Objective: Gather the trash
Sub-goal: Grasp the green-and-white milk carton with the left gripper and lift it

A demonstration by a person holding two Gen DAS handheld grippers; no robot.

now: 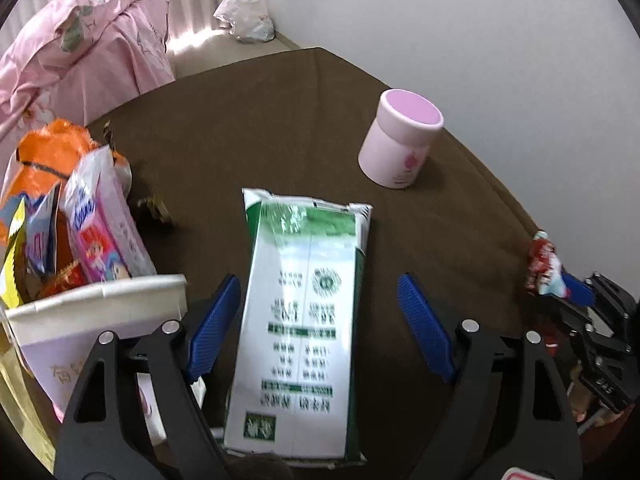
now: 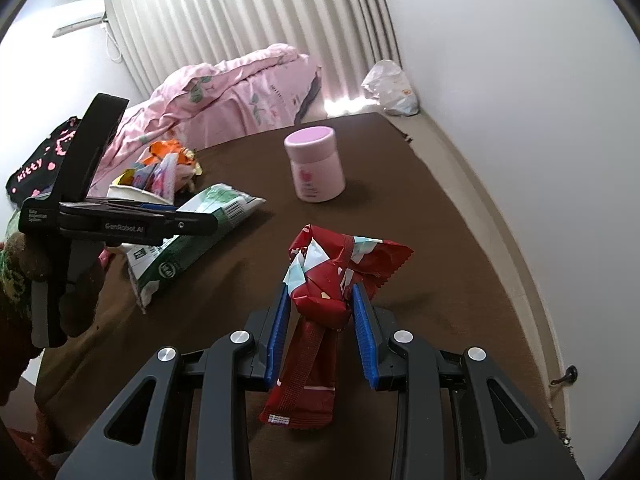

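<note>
A green and white plastic package lies flat on the brown table. My left gripper is open astride it, blue pads standing clear of its sides. The right wrist view shows this gripper from the side, low over the same package. My right gripper is shut on a crumpled red wrapper, held above the table. That wrapper shows at the right edge of the left wrist view. A white paper bowl stuffed with several colourful wrappers stands left of the package.
A pink lidded jar stands upright on the far right of the table. Small brown scraps lie beside the bowl. A pink quilt is heaped behind the table, and a white plastic bag sits in the corner.
</note>
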